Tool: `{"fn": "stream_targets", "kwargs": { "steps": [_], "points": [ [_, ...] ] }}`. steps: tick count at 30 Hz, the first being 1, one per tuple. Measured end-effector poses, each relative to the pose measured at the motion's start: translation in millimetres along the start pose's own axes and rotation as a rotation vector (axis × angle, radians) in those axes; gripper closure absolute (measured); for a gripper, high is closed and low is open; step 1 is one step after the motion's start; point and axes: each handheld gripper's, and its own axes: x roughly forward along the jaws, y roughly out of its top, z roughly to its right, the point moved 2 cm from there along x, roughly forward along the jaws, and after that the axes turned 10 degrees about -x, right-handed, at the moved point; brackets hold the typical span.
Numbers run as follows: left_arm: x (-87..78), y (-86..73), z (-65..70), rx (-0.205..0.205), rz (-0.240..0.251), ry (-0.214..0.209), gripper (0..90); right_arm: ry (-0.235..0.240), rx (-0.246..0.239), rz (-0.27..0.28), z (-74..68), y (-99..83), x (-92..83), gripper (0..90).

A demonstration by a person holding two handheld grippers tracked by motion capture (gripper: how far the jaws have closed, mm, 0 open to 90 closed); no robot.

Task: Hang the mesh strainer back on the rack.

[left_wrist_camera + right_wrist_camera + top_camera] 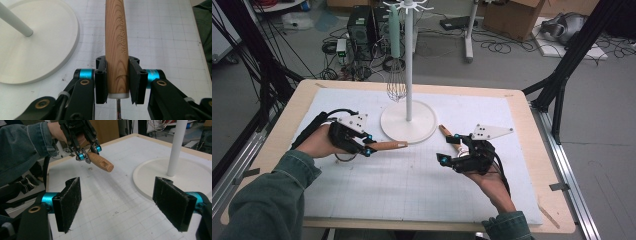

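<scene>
High view: we hold a wooden handle in the left gripper, lifted just off the counter, beside the stand.
Left fingers: clenched on the handle near its white collar.
Right gripper: fingers spread wide, gripping nothing; a second wooden piece lies by it.
Handling: we judge the handle light, stiff and smooth, so it may slip; grip mid-shaft.
Hidden: the metal end below the collar is cut off in the left gripper view; we cannot tell what tool it is.
Whisk: hangs on the stand.
</scene>
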Motion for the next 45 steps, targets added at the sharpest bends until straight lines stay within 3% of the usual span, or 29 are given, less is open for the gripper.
{"fn": "stream_targets", "kwargs": {
  "steps": [12,17,26,34,45],
  "points": [
    [0.8,3.8,12.2,-0.008,0.071,-0.025,70.4,0.034,-0.005,0.004,-9.8,2.9,18.5,21.0],
    [1.7,7.9,18.9,0.002,0.096,-0.030,70.4,0.065,-0.003,0.008,-14.9,3.6,30.0,21.0],
    [3.6,18.8,31.2,0.016,0.140,-0.049,70.4,0.080,0.005,0.035,-20.5,6.5,43.2,22.0],
    [6.6,26.5,38.7,0.026,0.157,-0.051,70.3,0.102,0.016,0.051,-24.8,7.6,52.4,24.0],
    [9.6,35.9,43.6,0.028,0.194,-0.058,70.3,0.134,0.020,0.062,-28.9,9.0,64.6,37.9]
  ]
}}
